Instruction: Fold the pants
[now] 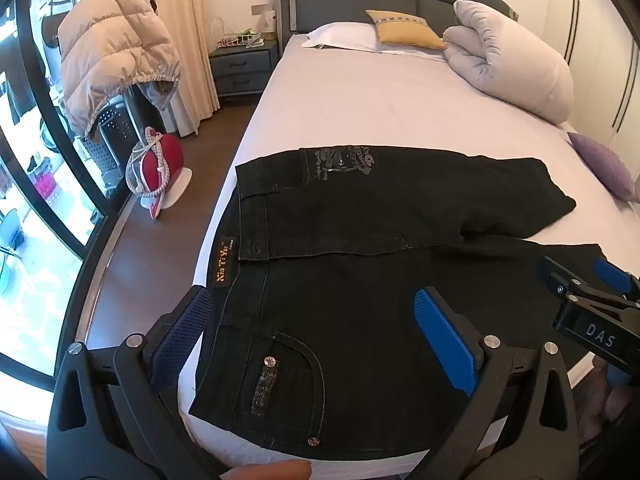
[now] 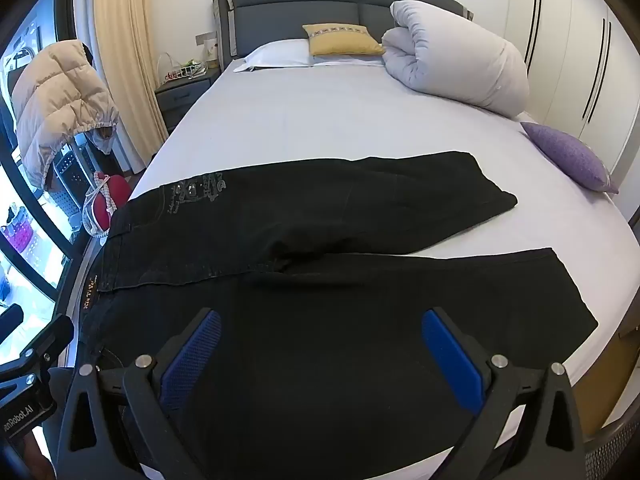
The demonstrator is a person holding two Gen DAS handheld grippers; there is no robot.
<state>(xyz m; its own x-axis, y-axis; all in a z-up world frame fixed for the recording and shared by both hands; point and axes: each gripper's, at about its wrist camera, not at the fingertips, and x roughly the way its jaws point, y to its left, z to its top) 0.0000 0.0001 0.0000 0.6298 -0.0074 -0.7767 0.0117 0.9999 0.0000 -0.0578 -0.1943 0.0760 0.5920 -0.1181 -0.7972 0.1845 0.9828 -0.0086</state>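
Currently noted: left gripper [image 1: 320, 336] with jaws released, spread wide, gripping nothing. Right gripper [image 2: 320, 356] likewise released, nothing clenched. Black pants [image 2: 320, 264] spread flat on the bed [image 2: 320, 120], waistband beyond the left jaws' left finger, legs running off past the right jaws. Pocket section lying between and beneath the left jaws; near leg beneath the right jaws. Contact between pads and cloth: cannot tell. Rolled duvet [image 2: 456, 64], yellow cushion [image 2: 340, 38] and purple cushion [image 2: 568, 156] well beyond the jaws, apart from the pants.
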